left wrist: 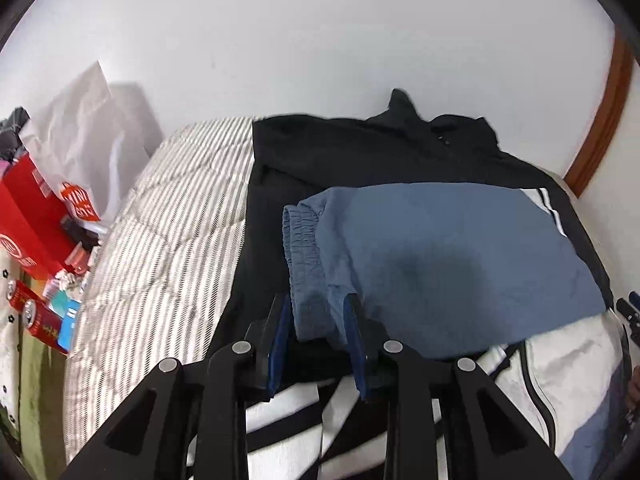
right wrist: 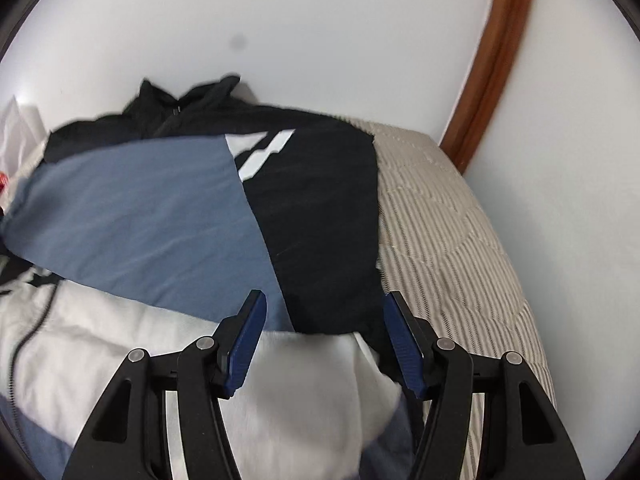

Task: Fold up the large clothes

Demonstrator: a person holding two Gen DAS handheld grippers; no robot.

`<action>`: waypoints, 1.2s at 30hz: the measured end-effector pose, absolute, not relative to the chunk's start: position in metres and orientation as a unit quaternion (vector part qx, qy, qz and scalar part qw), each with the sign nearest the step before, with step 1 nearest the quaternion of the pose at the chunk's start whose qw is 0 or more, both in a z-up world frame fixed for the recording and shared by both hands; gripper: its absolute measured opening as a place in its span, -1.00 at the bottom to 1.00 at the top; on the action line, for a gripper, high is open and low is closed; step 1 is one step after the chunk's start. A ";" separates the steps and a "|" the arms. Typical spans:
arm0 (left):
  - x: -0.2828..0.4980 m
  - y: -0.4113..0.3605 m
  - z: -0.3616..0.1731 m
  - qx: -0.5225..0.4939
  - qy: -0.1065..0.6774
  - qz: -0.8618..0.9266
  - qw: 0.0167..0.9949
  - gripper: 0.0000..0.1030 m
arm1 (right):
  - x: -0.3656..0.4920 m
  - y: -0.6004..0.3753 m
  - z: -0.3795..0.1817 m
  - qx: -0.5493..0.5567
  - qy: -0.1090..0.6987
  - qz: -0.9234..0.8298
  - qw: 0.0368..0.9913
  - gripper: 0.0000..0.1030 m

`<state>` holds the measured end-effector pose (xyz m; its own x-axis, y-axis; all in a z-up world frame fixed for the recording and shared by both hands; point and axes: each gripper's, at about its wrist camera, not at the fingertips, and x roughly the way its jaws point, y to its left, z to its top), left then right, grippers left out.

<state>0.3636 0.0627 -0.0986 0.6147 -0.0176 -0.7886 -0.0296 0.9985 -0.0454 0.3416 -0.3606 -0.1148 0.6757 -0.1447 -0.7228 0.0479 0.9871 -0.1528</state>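
A large jacket in black, blue and white lies on the striped bed. In the left wrist view its blue sleeve [left wrist: 448, 256] is folded across the black body [left wrist: 360, 152], elastic cuff [left wrist: 302, 240] toward me. My left gripper [left wrist: 316, 304] has its jaws partly closed around the cuff end of the sleeve. In the right wrist view my right gripper [right wrist: 324, 300] is open above the jacket's black panel [right wrist: 320, 216], where it meets the blue [right wrist: 132, 220] and white [right wrist: 296, 400] parts. It holds nothing.
The striped quilt [left wrist: 168, 240] [right wrist: 448, 240] covers the bed. A white wall stands behind it. A brown wooden frame [right wrist: 492, 60] runs up at the right. At the left are a red box [left wrist: 32, 216], red cans [left wrist: 36, 312] and a white bag [left wrist: 92, 136].
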 end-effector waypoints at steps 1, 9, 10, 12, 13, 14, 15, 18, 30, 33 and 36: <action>0.357 0.062 -0.093 -0.023 0.436 0.002 0.900 -0.50 | 0.333 -0.360 -0.108 -0.058 0.395 -0.050 0.916 0.17; 0.300 0.070 -0.064 -0.024 0.427 -0.017 0.904 -0.50 | 0.271 -0.372 -0.072 -0.009 0.379 -0.045 0.924 0.18; 0.291 0.073 -0.062 -0.026 0.426 -0.018 0.904 -0.50 | 0.263 -0.374 -0.071 -0.010 0.378 -0.045 0.925 0.18; 0.275 0.079 -0.063 -0.034 0.431 -0.021 0.902 -0.45 | 0.246 -0.377 -0.073 -0.018 0.383 -0.048 0.922 0.18; 0.269 0.082 -0.064 -0.038 0.434 -0.024 0.900 -0.41 | 0.237 -0.379 -0.076 -0.021 0.389 -0.053 0.920 0.18; 0.262 0.085 -0.065 -0.042 0.437 -0.027 0.898 -0.39 | 0.228 -0.383 -0.079 -0.022 0.394 -0.058 0.917 0.18; 0.254 0.089 -0.067 -0.048 0.438 -0.026 0.897 -0.39 | 0.220 -0.386 -0.082 -0.020 0.400 -0.061 0.914 0.18; 0.231 0.101 -0.073 -0.053 0.439 -0.019 0.897 -0.38 | 0.196 -0.395 -0.091 -0.012 0.408 -0.069 0.910 0.23; 0.165 0.127 -0.124 -0.070 0.448 -0.005 0.891 0.21 | 0.147 -0.403 -0.159 0.022 0.425 -0.067 0.902 0.34; 0.156 0.132 -0.137 -0.073 0.453 -0.001 0.888 0.21 | 0.147 -0.400 -0.169 0.023 0.429 -0.066 0.900 0.34; 0.151 0.129 -0.145 -0.072 0.459 -0.009 0.886 0.21 | 0.148 -0.396 -0.174 0.026 0.432 -0.056 0.900 0.23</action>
